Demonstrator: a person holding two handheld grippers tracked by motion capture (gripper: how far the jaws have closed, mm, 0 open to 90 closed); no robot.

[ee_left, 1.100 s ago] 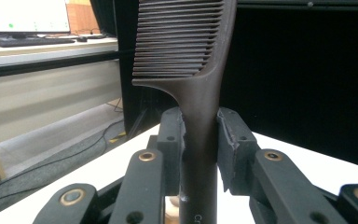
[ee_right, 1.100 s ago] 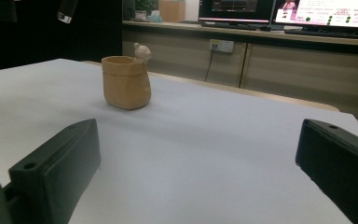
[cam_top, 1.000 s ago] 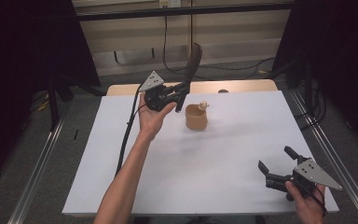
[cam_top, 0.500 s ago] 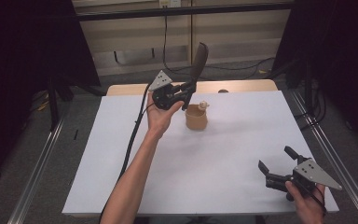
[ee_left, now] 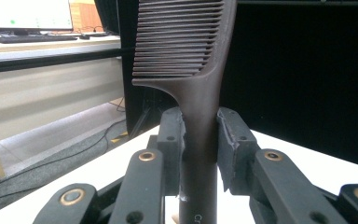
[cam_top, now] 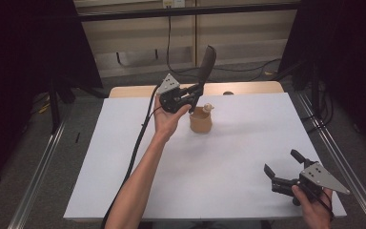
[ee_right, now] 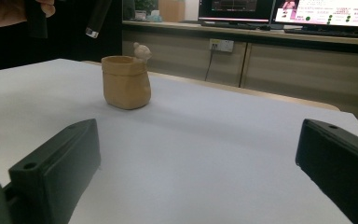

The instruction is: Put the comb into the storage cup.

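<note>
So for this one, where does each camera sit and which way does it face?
High view: above the person's side, looking down at the white table; both forearms show.
Left gripper view: on the left gripper, facing its comb.
Right gripper view: on the right gripper, facing the cup.
Shared: high and right gripper views both show the cup.

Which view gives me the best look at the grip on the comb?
The left gripper view: both pads clamp the comb at its handle below the teeth. The high view shows the comb upright above the tan cup; the right gripper view catches its lower end.
</note>
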